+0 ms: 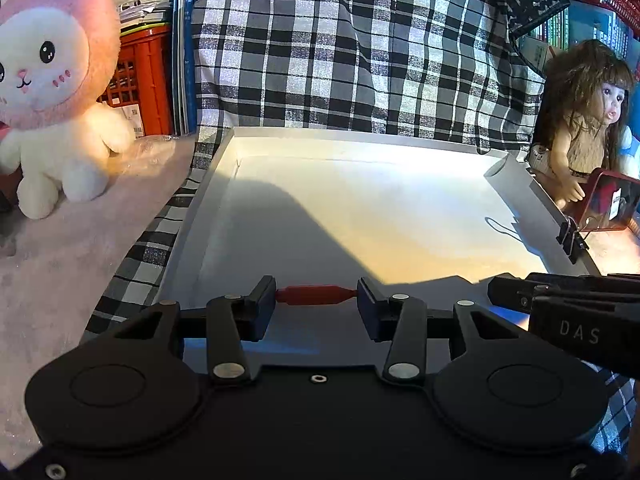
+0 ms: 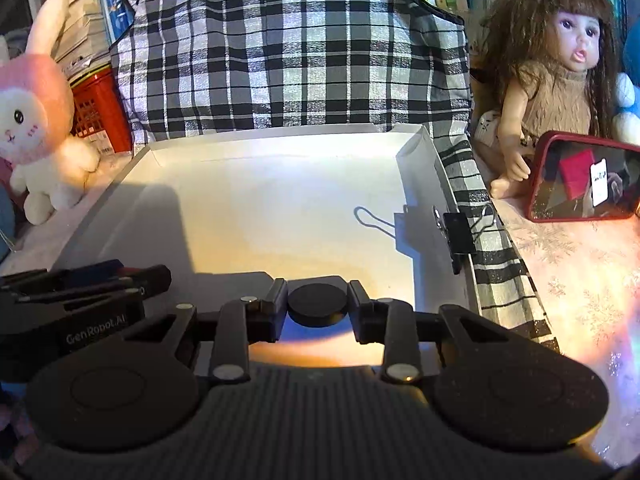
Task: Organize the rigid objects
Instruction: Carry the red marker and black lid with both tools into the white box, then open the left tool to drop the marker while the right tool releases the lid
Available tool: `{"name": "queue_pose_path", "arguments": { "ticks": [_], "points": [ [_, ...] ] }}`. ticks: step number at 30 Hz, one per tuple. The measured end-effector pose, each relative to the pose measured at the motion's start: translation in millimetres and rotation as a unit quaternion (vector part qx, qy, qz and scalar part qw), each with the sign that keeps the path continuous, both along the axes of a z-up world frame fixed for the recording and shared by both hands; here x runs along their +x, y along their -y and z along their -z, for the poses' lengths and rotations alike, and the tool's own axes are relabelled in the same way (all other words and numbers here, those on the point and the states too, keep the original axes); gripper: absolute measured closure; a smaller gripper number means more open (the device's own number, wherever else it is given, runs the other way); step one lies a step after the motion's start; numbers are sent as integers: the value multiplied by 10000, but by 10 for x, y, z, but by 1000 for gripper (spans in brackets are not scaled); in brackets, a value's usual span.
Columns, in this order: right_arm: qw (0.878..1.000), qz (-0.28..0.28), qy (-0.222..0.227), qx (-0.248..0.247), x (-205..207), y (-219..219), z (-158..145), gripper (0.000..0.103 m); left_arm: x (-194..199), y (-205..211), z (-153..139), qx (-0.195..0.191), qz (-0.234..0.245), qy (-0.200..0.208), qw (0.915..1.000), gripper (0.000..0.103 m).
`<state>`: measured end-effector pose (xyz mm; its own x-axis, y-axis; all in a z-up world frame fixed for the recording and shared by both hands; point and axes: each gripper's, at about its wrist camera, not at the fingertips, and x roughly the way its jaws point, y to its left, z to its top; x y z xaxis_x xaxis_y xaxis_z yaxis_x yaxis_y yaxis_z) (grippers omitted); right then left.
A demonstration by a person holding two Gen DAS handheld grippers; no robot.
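Left jaws: mine, partly closed, pinching a slim red piece end to end, one pad on each tip.
Right jaws: mine too, partly closed, clamped on the two sides of a flat black disc.
Where the pieces are: both sit between my pads at the near edge of the white tray, the red one left, the disc right.
My two tools: side by side, close together; each shows at the edge of the other's view.
Tray: shallow white box lid, floor bare, half in shadow near me and sunlit farther off.
Binder clip: black, gripping the tray's right wall.
Cloth: black-and-white check, under the tray and rising behind its far side.
Left of tray: pink-and-white plush rabbit on the surface, red crate behind it.
Right of tray: long-haired doll seated, a red-cased phone just in front of it.
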<state>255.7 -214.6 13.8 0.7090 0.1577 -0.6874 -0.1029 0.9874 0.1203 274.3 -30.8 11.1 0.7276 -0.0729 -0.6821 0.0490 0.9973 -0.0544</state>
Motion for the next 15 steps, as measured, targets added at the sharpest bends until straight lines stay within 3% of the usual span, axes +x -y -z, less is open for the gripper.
{"name": "queue_pose_path", "arguments": {
  "ticks": [5,10,11,15],
  "points": [
    [9999,-58,43,-88,-10,-17,8,65,-3,31,10,136,48,40,9999,60],
    [9999,-73,88,-34,-54,-12,-25,58,-48,9,-35,66,68,26,10000,54],
    [9999,-80,120,-36,-77,-11,-39,47,-70,-4,-56,35,54,38,10000,50],
    [9996,-103,254,-36,-192,-3,-123,44,-202,-35,-172,46,9,198,9998,32]
  ]
}}
